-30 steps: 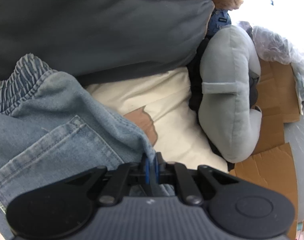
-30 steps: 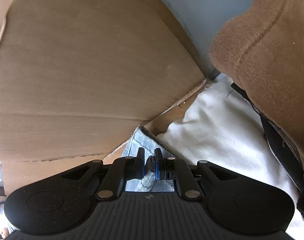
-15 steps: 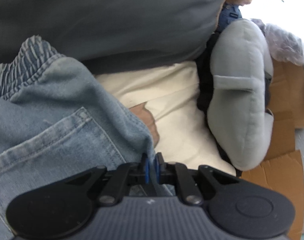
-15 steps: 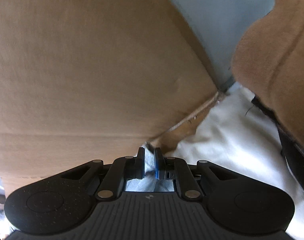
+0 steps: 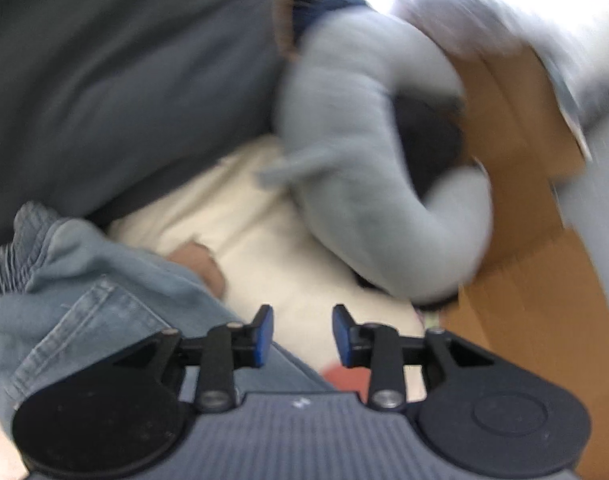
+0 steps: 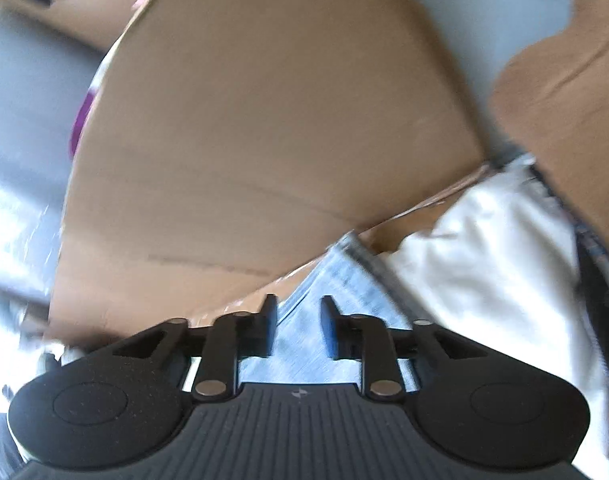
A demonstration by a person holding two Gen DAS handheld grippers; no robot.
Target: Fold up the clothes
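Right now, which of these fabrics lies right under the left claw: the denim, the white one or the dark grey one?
The denim shorts. Their blue fabric runs beneath the open left claw; the white cloth and dark grey cushion lie farther off.

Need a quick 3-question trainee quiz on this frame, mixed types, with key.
1. True or false: the left claw is clamped on the jeans.
2. In the right wrist view, what lies beneath the open right claw? A) denim B) purple cloth C) bare cardboard
3. Fill in: the grey neck pillow rests partly on the ____ fabric.

Key: 1 false, its jaws are apart; 2 A; 3 white.
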